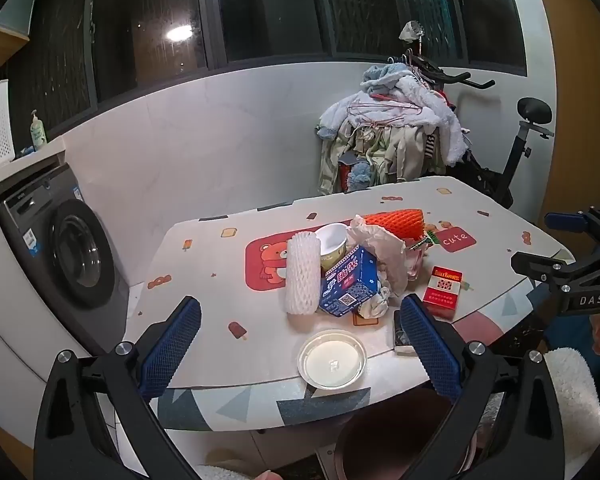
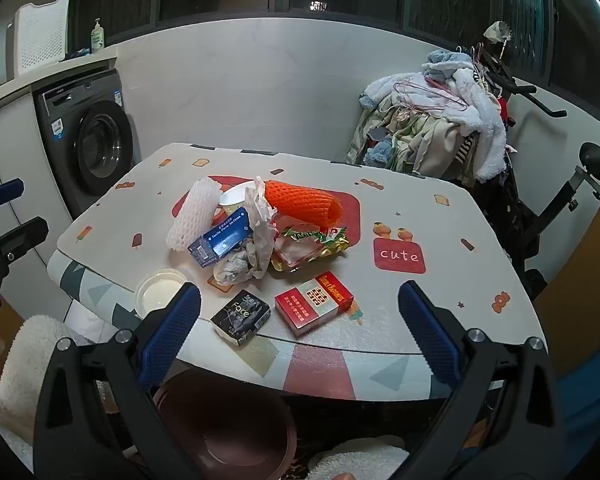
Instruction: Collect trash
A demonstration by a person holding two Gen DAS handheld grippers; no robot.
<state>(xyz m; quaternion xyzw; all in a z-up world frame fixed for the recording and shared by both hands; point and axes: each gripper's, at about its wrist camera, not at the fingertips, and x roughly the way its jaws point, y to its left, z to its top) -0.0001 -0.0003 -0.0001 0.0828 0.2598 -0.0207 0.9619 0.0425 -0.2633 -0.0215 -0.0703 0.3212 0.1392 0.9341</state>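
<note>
trash heaped on a table, both grippers released

the left gripper [image 1: 300, 344] and right gripper [image 2: 300, 332] hover at the lower edge of their frames, jaws spread wide, grasping nothing. mid-frame on the table [image 2: 440, 216] lies the trash: a white foam sleeve [image 2: 192, 212], orange foam net [image 2: 304, 200], blue carton [image 2: 224, 236], crumpled plastic bag [image 2: 256, 240], red cigarette pack [image 2: 314, 304], black packet [image 2: 242, 316]. a round lid [image 1: 332, 358] sits at the table's near edge. a brown bin [image 2: 224, 424] stands below.
</note>
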